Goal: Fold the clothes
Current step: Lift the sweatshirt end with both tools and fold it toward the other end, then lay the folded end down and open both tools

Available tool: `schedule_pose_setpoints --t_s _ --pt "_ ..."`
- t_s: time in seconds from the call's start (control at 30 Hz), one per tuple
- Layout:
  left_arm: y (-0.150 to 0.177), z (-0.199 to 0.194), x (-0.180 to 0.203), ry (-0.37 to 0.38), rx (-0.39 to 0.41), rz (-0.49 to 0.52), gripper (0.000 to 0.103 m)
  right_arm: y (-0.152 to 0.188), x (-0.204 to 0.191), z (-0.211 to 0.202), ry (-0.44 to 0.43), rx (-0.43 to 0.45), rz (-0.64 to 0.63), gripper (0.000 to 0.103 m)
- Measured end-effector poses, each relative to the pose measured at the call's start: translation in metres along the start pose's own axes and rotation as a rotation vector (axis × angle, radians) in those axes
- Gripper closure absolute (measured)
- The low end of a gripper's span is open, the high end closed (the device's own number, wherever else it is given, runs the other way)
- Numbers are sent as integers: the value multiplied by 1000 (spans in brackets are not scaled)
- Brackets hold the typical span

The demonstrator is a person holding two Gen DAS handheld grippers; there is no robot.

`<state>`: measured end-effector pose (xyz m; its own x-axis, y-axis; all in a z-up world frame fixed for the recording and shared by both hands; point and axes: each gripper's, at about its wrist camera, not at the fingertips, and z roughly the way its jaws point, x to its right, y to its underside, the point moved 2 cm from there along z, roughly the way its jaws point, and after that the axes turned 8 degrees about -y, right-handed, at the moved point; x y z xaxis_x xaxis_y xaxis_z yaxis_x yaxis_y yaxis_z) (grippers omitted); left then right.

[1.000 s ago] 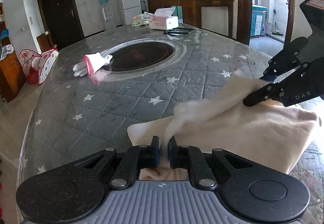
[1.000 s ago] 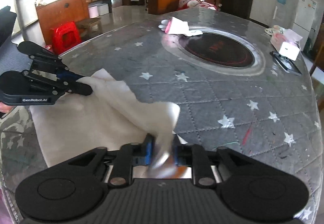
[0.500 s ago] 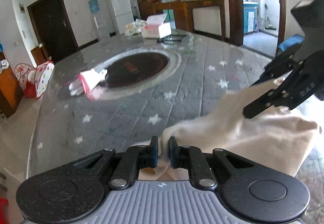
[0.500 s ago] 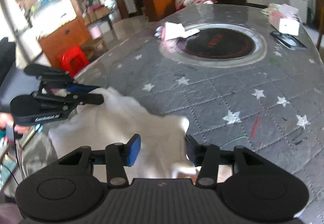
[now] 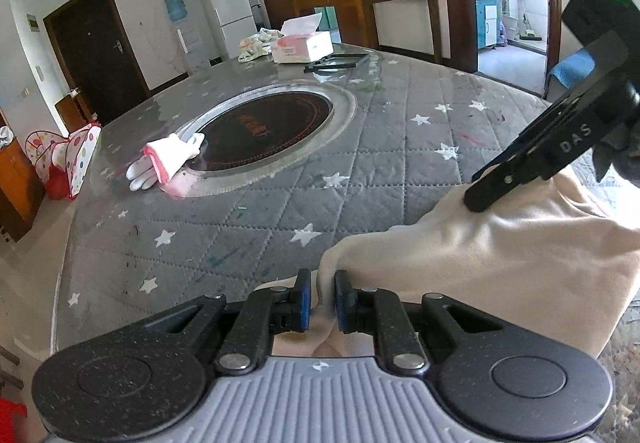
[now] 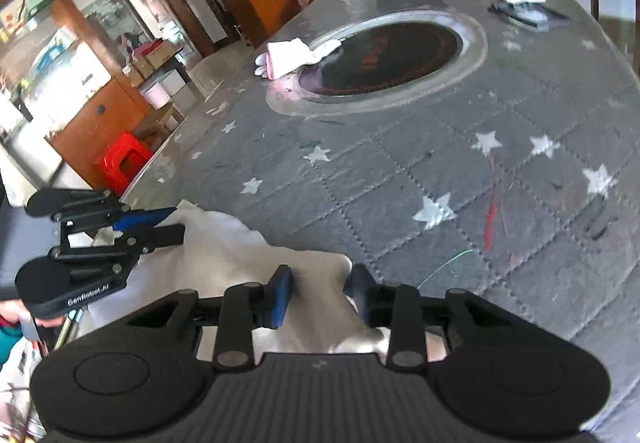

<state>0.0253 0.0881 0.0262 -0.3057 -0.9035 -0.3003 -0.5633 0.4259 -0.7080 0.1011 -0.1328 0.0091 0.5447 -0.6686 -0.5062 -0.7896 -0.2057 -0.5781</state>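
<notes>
A cream cloth (image 5: pixel 492 263) lies folded at the near edge of the grey star-quilted table (image 5: pixel 360 171). My left gripper (image 5: pixel 319 299) is shut on a fold of the cloth at its left corner. My right gripper (image 6: pixel 320 293) is open, its jaws standing apart over the cloth (image 6: pixel 248 263), holding nothing. In the left wrist view the right gripper's fingers (image 5: pixel 504 183) rest over the cloth's far edge. In the right wrist view the left gripper (image 6: pixel 160 227) shows at the cloth's left end.
A round black cooktop (image 5: pixel 264 127) is set into the table's middle, with a white and pink glove (image 5: pixel 168 161) at its rim. A tissue box (image 5: pixel 302 43) and a dark flat tray (image 5: pixel 340 61) sit at the far side. A red stool (image 6: pixel 124 163) stands on the floor.
My right gripper has opened and let go of the cloth, which has dropped flat. My left gripper stays shut on the cloth and has shifted slightly.
</notes>
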Motion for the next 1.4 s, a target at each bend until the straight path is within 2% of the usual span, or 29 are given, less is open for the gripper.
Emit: schedule_pose_setpoints --t_s 0.07,0.1,0.27,0.43,0.53,0.63,0.73,0.87,0.97,1.07,1.33,1.4 --pt "-2 -2 0 0 6 0 88 0 -1 0 -5 8 6 90" --pt "-3 -3 -1 1 11 1 88 0 -4 -1 -4 20 -3 91" --pt "-6 1 -3 -14 20 -15 84 -1 -25 -16 96 150 -150 91" --pt "-2 13 -1 -55 -2 0 68 0 -16 1 171 106 -144 87" --pt "-5 11 -9 -74 14 -25 59 -3 -13 -4 185 123 -135 82" --pt "-9 8 -19 -108 30 -47 58 -6 -16 -16 204 162 -150 82" --pt "-13 4 -26 -153 40 -75 58 -6 -26 -25 188 183 -172 82" --pt "-19 -9 -19 -109 70 -89 61 2 -44 -16 145 141 -220 82" --pt "-25 -17 -2 -14 90 -62 71 5 -51 -3 150 112 -250 82" --pt "-29 -13 14 64 84 -45 77 7 -50 7 153 94 -245 82" --pt "-23 30 26 82 -17 -80 79 14 -49 16 182 73 -263 83" --pt "-21 32 27 79 -11 -78 79 15 -51 9 175 82 -269 83"
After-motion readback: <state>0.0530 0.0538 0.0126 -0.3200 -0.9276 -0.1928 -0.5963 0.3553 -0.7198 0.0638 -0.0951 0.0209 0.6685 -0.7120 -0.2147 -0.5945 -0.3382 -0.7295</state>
